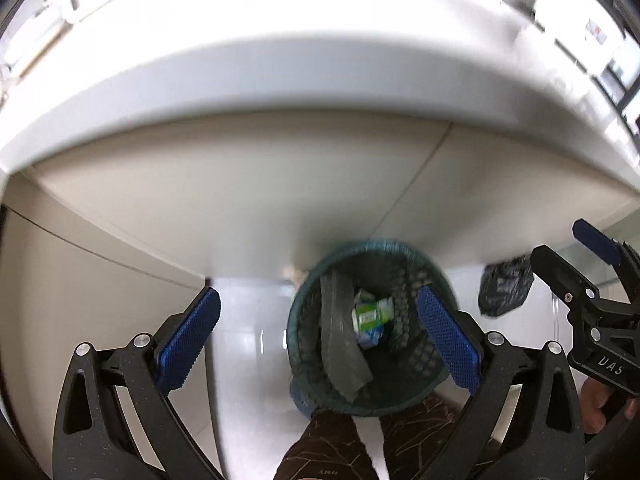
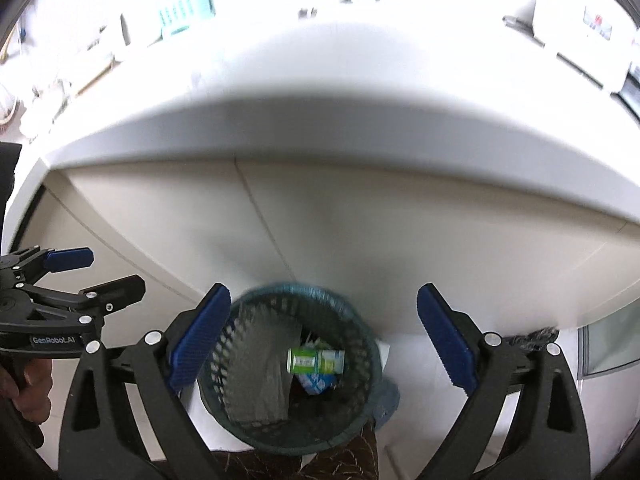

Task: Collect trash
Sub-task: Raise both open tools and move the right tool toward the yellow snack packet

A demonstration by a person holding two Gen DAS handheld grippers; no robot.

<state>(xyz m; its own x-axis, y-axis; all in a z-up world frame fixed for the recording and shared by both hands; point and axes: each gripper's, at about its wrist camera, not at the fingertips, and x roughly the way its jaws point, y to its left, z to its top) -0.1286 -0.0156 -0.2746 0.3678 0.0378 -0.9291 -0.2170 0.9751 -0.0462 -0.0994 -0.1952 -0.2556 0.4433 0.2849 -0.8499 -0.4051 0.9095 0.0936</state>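
A dark green mesh waste basket (image 1: 420, 364) stands on the floor below a white counter; it also shows in the right wrist view (image 2: 360, 344). Inside lie a green and white carton (image 1: 370, 316), seen too in the right wrist view (image 2: 314, 361), and a grey strip (image 1: 340, 344). My left gripper (image 1: 318, 334) is open and empty above the basket. My right gripper (image 2: 324, 334) is open and empty above it too. The right gripper shows at the right edge of the left wrist view (image 1: 568, 256).
A white counter (image 1: 280, 72) with a thick edge runs above the basket, with beige cabinet doors (image 1: 240, 192) below it. A black bag (image 1: 504, 290) sits on the floor to the right. The person's patterned trousers (image 1: 328, 448) are just behind the basket. A teal rack (image 2: 184, 8) stands on the counter.
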